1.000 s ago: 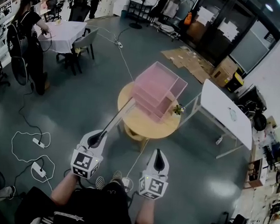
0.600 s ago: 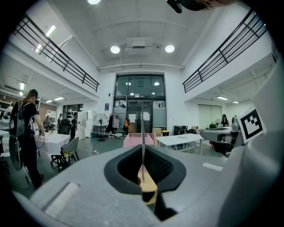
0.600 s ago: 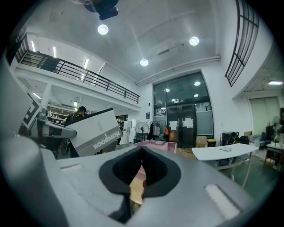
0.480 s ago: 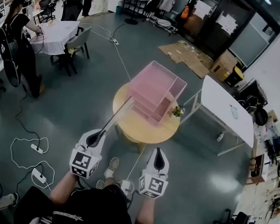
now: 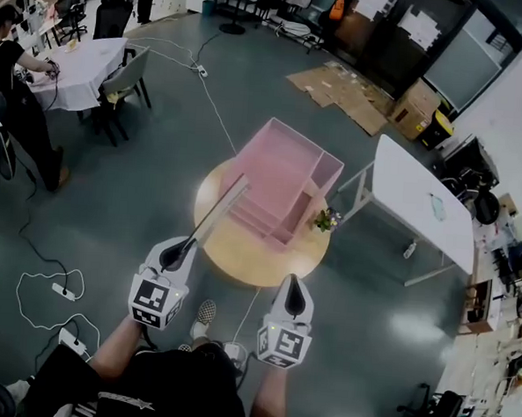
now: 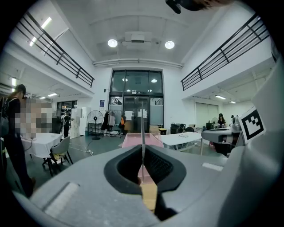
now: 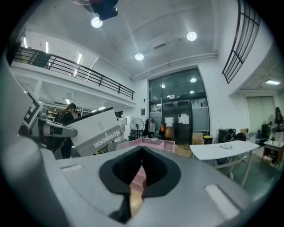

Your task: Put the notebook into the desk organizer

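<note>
1. The left claw (image 5: pixel 185 250) is clenched on the notebook (image 5: pixel 220 208). Its 2 jaws press on the near edge, and the left gripper view shows the notebook edge-on as a thin line rising between them.
2. The notebook sticks out ahead of the left claw, slanting up and to the right. Its far end reaches the left side of the pink desk organizer (image 5: pixel 281 171); whether the 2 touch cannot be told.
3. The desk organizer stands ahead of both claws on a round wooden table (image 5: pixel 240 257).
4. The right claw (image 5: pixel 293 290) is clenched on nothing; its 2 jaws meet with only the organizer showing beyond the gap.
5. The right claw is held to the right of the left claw, about level with it and well apart from it, short of the table's near edge.
6. Seen from the right claw, the notebook is up to its left, showing a grey cover printed "NOTEBOOK".
7. A small plant (image 5: pixel 325 219) sits ahead of the right claw, just beside the organizer's right side.
8. A white table (image 5: pixel 419 213) stands further right of the right claw.
9. A person (image 5: pixel 17 87) stands far to the left of the left claw.
</note>
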Motion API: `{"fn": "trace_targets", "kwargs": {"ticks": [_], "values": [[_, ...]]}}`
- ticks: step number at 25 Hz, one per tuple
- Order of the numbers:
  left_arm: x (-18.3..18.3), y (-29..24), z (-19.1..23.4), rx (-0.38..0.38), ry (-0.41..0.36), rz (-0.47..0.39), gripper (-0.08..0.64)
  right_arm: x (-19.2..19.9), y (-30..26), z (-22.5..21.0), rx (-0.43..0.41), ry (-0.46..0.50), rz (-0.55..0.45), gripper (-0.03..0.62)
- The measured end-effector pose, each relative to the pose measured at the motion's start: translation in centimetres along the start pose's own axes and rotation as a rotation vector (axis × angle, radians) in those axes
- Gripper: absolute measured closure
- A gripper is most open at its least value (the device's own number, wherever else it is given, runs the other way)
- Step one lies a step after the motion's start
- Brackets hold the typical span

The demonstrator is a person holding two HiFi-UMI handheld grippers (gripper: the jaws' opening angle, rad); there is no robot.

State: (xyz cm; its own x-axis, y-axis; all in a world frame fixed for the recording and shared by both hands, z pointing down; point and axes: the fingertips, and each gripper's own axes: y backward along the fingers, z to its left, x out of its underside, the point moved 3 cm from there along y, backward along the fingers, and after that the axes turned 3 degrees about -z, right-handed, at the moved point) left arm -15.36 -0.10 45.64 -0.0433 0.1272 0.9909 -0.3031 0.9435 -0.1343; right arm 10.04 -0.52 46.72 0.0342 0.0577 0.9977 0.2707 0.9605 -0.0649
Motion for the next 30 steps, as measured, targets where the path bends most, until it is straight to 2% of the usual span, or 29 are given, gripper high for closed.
{"fn": "trace_targets", "kwargs": {"ticks": [7, 16, 22, 30], "values": [[-0.4, -5.8, 1.2, 0.022, -0.019, 0.011, 0.543, 0.5, -4.8, -1.9, 0.027, -0.008, 0.022, 0.587], [-1.6, -11.8, 2.0, 0.021, -0.086, -0.008, 0.543, 1.0, -9.2, -4.1, 0.037, -0.004, 0.039, 0.586], [-2.8, -15.3, 1.9, -0.01, -0.173, -0.025, 0.543, 1.4, -10.7, -5.6, 0.04, -0.011, 0.039, 0.587], [-5.3, -19.1, 0.7, -0.039, -0.358, -0.052, 0.543, 1.8, -11.8, -6.9, 0.033, -0.028, 0.045, 0.588]]}}
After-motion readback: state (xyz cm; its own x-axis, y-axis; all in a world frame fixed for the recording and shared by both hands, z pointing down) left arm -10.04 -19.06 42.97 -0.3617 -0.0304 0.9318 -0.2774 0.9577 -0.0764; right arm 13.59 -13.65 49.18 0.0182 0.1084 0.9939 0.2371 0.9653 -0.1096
